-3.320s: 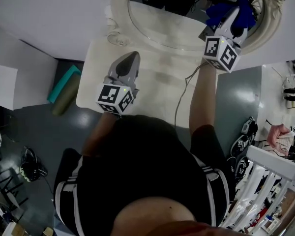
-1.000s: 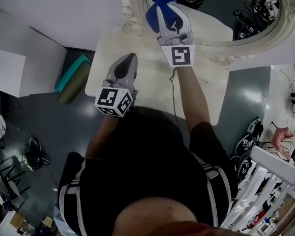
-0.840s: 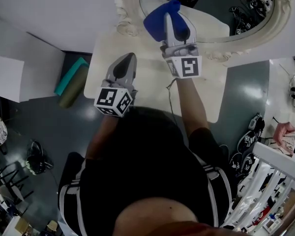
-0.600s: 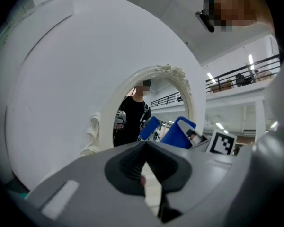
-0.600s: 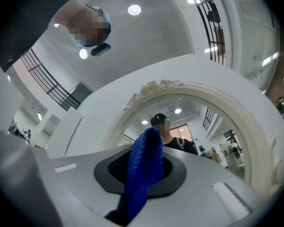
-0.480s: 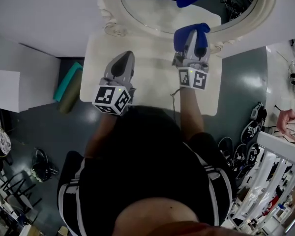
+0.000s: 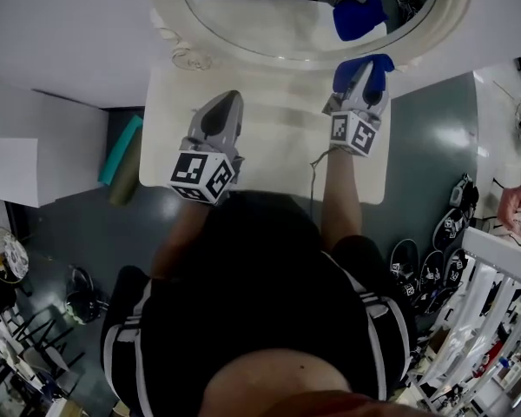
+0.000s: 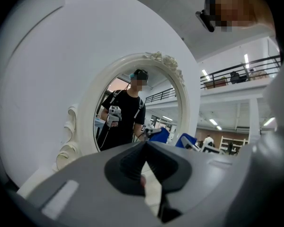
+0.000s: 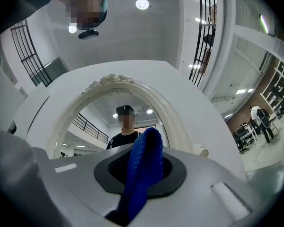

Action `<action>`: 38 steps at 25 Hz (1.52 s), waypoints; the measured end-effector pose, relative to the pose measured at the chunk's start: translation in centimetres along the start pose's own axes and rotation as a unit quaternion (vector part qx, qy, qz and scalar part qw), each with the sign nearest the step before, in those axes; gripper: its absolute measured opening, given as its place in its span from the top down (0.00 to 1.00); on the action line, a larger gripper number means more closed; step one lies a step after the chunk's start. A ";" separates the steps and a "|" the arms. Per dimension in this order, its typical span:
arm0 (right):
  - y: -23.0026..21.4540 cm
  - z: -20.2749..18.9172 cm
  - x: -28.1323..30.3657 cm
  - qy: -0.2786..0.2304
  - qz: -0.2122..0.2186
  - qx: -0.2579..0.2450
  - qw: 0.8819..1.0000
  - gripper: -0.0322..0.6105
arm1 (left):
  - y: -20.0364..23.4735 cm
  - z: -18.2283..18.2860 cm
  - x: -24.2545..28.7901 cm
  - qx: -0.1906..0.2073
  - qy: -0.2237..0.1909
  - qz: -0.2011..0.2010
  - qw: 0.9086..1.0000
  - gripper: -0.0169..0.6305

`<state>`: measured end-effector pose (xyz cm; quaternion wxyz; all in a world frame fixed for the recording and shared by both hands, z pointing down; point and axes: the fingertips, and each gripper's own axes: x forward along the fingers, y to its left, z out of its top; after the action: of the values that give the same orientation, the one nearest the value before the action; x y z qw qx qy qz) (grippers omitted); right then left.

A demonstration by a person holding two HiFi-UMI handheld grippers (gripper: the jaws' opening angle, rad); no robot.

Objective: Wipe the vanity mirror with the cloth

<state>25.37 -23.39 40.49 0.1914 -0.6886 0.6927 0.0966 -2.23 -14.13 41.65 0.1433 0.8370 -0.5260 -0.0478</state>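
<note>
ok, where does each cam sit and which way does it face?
Head view: on the head, steeply down at table, mirror; torso, arms, left tongs, right tongs show.
Left gripper view: on left tongs, along shut jaws toward mirror.
Right gripper view: on right tongs, along jaws shut on cloth, toward mirror.
Shared: all see the mirror.

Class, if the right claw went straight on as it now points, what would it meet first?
Likely the white frame of the vanity mirror, the gripped blue cloth touching first; depth is unclear.
</note>
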 end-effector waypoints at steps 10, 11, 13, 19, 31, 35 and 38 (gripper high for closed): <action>-1.5 -4.9 2.9 0.025 0.008 -0.013 1.000 0.89 | 0.3 -1.0 2.4 0.002 0.015 0.016 1.000 0.96; -1.4 -5.1 3.3 0.025 0.009 -0.011 1.000 0.89 | 0.4 -1.0 2.7 0.003 0.016 0.019 1.000 0.96; -1.2 -5.6 3.7 0.027 0.011 -0.006 1.000 0.89 | 0.7 -1.1 2.9 0.004 0.019 0.026 0.999 0.96; -1.1 -6.3 4.3 0.031 0.012 0.010 0.999 0.89 | 1.0 -2.0 3.4 -0.001 0.044 0.031 0.999 0.96; -0.9 -6.4 5.3 0.017 0.014 0.037 0.999 0.89 | 1.7 -1.6 4.1 -0.013 0.033 0.031 0.999 0.96; -0.1 -5.5 5.3 0.009 0.024 0.036 0.999 0.89 | 1.1 -1.3 3.7 -0.009 0.030 0.028 0.999 0.96; 0.2 -5.1 5.4 0.003 0.032 0.040 0.999 0.89 | 0.9 -1.4 3.4 -0.008 0.027 0.028 0.999 0.96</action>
<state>24.58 -30.38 42.97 0.2139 -0.6583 0.7180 0.0726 -1.16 -17.27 43.43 0.1656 0.8215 -0.5450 -0.0249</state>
